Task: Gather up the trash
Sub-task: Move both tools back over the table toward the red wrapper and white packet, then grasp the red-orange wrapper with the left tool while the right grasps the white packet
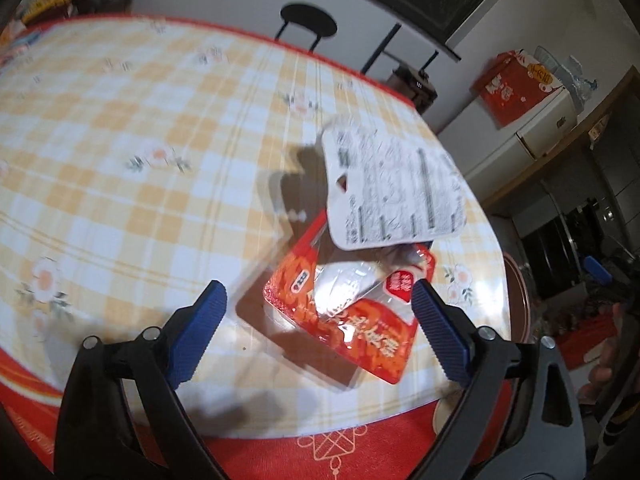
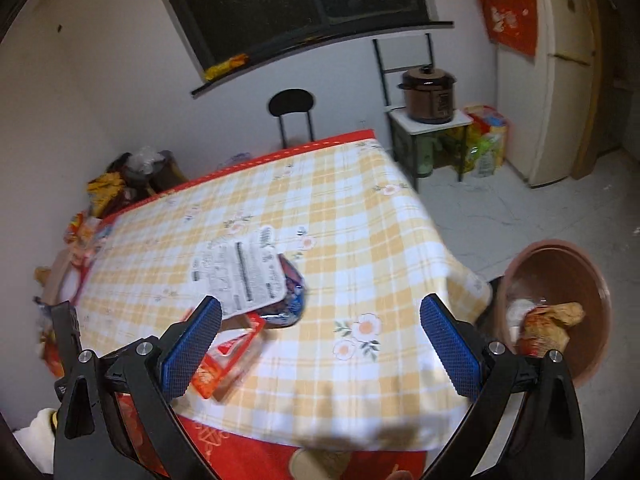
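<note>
The table (image 1: 120,128), covered with a yellow and white checked cloth over a red cloth, fills most of both views. Beside its corner, on the floor, stands a round brown plastic bin (image 2: 600,280) with some crumpled wrappers inside. Near the table's front edge lies a red plastic food package (image 1: 360,320) with a clear window, and a white printed card lid (image 1: 396,192) rests tilted over its far end. In the right wrist view, a dark blue crumpled wrapper (image 2: 294,300) lies just beside them. The left tool (image 1: 320,312) is spread wide, its blue pads on either side of the red package and not pressing it. The right tool (image 2: 320,336) is also spread wide and holds nothing.
</note>
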